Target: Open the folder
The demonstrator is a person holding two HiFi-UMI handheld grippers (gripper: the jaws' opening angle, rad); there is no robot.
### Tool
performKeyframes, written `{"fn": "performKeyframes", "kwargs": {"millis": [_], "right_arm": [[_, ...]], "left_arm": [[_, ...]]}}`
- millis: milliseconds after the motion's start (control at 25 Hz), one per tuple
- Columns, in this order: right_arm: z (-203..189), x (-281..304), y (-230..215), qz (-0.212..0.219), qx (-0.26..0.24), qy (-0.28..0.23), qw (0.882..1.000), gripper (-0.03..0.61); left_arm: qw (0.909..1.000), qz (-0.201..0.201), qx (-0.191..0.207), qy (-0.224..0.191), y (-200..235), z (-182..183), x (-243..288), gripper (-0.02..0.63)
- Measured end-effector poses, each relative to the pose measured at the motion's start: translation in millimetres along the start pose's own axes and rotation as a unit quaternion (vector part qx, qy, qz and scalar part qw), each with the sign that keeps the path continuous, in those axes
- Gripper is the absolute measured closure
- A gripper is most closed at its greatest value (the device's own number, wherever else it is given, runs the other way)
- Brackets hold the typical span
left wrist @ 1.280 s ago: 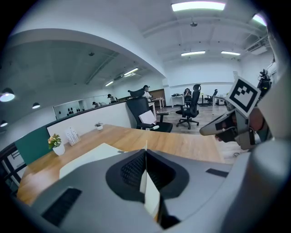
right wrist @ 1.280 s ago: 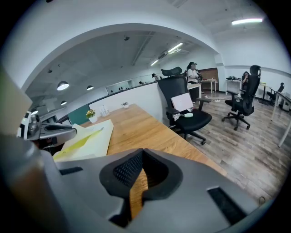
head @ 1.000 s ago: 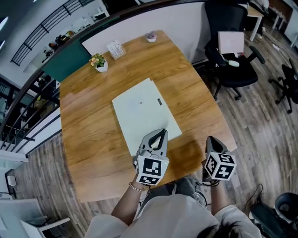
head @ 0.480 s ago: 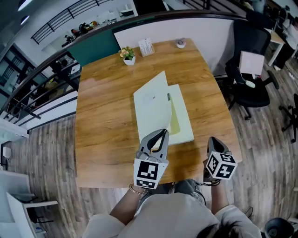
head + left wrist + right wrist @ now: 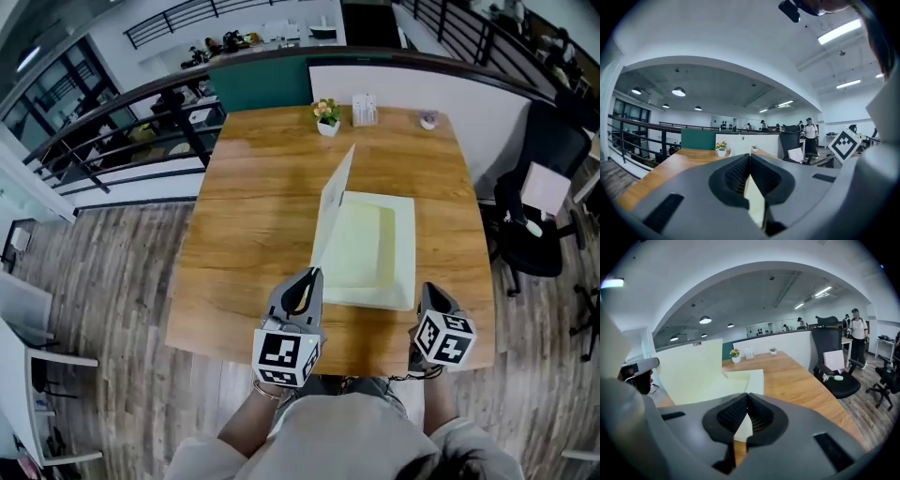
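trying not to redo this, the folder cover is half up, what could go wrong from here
1. The cover stands near upright, pinched only at its near corner by the left gripper; a slip may drop it shut.
2. The right gripper is shut beside the folder's lower half, not clearly pressing it, so that half could slide or lift.

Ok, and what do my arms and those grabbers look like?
The left tongs and right tongs are grey moulded plastic with black ribbed pads. Each carries a white cube printed with black square markers. A thin bracelet circles the left wrist; the top is pale.
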State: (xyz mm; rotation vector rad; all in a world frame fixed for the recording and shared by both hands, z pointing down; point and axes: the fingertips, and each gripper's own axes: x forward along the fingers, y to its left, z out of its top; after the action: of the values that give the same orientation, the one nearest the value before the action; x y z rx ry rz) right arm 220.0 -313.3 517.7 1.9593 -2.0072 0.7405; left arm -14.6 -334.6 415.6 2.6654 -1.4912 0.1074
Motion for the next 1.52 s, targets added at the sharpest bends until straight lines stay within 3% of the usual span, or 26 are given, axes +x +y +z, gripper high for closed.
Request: {"fn": "performKeyframes", "kwargs": {"millis": [200,560,880,1200,1400,1520], "right_arm": [[11,11,28,0.020,-0.027,0.001,0.999,0.577],[28,21,55,0.031,-0.061,0.001,0.998,0.577],[36,29,71,0.029,-0.082,0.003,0.996,0.577],[35,40,81,0.024,-0.087,0.011,0.996,0.577],[31,48,87,0.023,-0.091,0.023,0.995,0.577],[27,51,87,0.019,-0.092,0.032,0.995,0.577]], "left_arm": [[0.9975,0.057,-0.041,-0.007,47,-4,-24,0.612],[0.9873,0.125,-0.097,-0.008,101,-25,-46,0.612],[0.9627,0.202,-0.180,0.013,165,-62,-63,0.612],[0.9408,0.261,-0.203,0.074,212,-111,-70,0.607],[0.9241,0.281,-0.235,0.109,238,-143,-72,0.599],[0.9191,0.290,-0.229,0.135,249,-163,-74,0.589]]}}
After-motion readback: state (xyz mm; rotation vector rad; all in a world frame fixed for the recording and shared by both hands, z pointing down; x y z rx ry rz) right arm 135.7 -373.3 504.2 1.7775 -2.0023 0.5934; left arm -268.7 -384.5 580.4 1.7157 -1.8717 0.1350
